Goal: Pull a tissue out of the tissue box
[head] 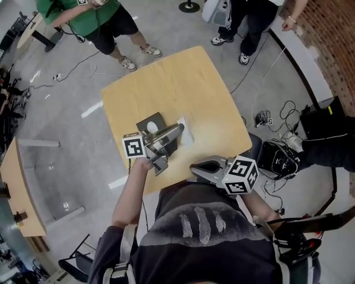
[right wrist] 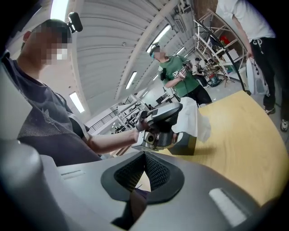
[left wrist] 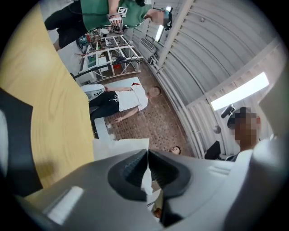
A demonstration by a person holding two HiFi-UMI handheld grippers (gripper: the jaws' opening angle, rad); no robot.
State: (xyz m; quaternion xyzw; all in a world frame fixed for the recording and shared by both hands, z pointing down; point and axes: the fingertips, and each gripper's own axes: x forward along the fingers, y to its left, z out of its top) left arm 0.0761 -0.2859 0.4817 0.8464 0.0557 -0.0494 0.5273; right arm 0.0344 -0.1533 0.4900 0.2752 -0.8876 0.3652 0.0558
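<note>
Mid-frame, we had our left tool [head: 179, 129] clamped on a white paper tissue [head: 187, 135] above the dark square tissue box [head: 151, 121]; our right tool [head: 195, 166] sat closed, empty.

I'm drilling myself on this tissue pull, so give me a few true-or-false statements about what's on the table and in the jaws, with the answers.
1. The left gripper has its jaws shut on a tissue. True.
2. The right gripper is pressing down on the tissue box. False: its jaws are shut on nothing, apart from the box.
3. The tissue box is dark and stands on a wooden table. True.
4. The tissue is blue. False: it is white.
5. Nobody else is around. False: people stand beyond the table, one in a green shirt.
</note>
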